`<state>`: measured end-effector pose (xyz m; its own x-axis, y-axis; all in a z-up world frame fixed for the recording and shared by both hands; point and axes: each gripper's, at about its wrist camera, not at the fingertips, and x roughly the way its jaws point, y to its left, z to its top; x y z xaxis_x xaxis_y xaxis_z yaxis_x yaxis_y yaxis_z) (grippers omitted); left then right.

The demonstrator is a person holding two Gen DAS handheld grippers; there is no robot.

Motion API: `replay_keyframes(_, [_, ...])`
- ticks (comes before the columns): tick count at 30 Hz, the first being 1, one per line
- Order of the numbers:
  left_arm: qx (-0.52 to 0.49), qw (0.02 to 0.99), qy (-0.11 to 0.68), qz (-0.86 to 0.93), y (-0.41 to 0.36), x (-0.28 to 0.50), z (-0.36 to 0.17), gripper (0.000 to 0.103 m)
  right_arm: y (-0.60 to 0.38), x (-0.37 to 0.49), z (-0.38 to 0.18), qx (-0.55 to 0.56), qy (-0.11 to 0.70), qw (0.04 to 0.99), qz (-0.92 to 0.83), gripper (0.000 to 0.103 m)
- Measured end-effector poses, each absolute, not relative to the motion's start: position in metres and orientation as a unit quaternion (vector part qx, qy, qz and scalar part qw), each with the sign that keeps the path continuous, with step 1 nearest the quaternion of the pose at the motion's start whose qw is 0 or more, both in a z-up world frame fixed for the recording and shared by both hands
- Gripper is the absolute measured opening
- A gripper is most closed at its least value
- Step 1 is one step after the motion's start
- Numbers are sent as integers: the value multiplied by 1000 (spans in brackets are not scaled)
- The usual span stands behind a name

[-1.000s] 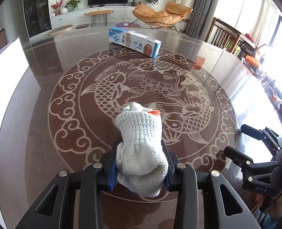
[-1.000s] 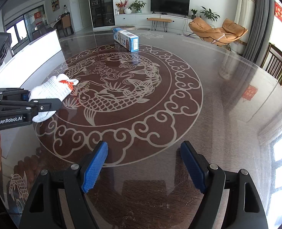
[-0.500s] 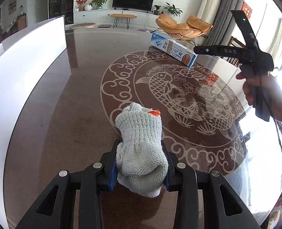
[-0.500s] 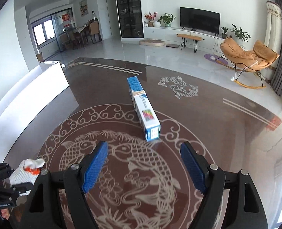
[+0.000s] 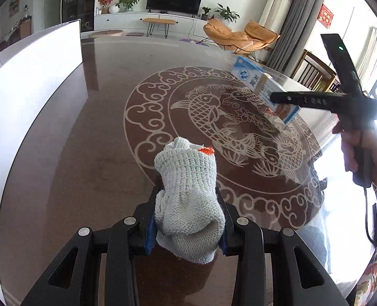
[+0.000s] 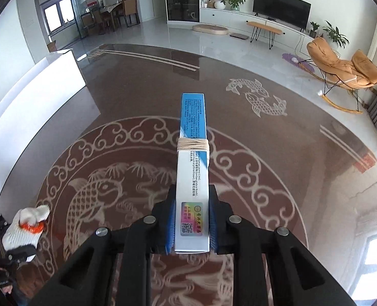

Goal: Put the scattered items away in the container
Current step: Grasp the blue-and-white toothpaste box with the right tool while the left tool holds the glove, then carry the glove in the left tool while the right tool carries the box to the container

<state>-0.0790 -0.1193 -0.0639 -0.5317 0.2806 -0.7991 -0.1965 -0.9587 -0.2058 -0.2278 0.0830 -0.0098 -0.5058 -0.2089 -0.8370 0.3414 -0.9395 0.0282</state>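
My left gripper (image 5: 185, 219) is shut on a rolled grey-white knit glove (image 5: 188, 199) with an orange cuff edge, held above the dark table. In the right wrist view the same glove (image 6: 25, 227) shows at the lower left. My right gripper (image 6: 191, 225) is shut on a long blue-and-white toothpaste box (image 6: 193, 168) bound with a rubber band; its blue pads press both long sides. In the left wrist view that box (image 5: 262, 89) appears at the right, partly behind the right gripper's black body. The white container (image 5: 27, 81) stands at the left.
The round dark table (image 5: 91, 132) carries a pale fish-and-cloud pattern. The white container's wall (image 6: 33, 94) runs along the table's left side. A person's hand (image 5: 361, 148) holds the right gripper's handle. Beyond the table are an orange lounge chair, a television and a wooden chair.
My right gripper moved over to the toothpaste box and closed on it; earlier its jaws stood wide with nothing between them. The left gripper drifted a little with the glove still held.
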Motion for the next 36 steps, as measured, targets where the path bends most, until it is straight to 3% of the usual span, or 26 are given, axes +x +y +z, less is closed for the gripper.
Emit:
replay_keyframes(5, [-469,162,-14,868,-87,-44,-64,37,130,-76,-17,477,30,137,-867,22])
replay_keyframes(8, [-458,153,19,875,-71,-32,-66,39,144,-28,-28,460,8,105,-881,23])
replay_keyframes(11, [-451,142,27,881,-69,-34,-66,45,144,-23,-35,457,-5,87,-885,29])
replay_keyframes(13, [-450,133,40,882,-68,-39,-68,53,141,-28,-37,454,-9,87,-887,41])
replay_keyframes(15, [-453,124,46,882,-69,-45,-69,67,134,-33,-38,446,14,84,-891,42])
replay_keyframes(19, [-450,125,40,884,-76,-48,-69,69,124,-45,-39,446,21,87,-891,42])
replay_keyframes(21, [-447,127,35,885,-79,-48,-68,63,124,-42,-40,443,24,83,-892,39])
replay_keyframes(22, [-445,124,34,886,-82,-52,-67,53,124,-41,-40,443,24,77,-893,23])
replay_keyframes(23, [-446,127,28,886,-85,-51,-65,35,127,-39,-40,444,14,80,-893,23])
replay_keyframes(30, [-456,156,-40,875,-97,-40,-51,35,127,-19,-15,433,-64,106,-893,23])
replay_keyframes(36, [-462,169,-68,868,-105,-21,-42,35,80,-18,-6,438,-70,157,-882,23])
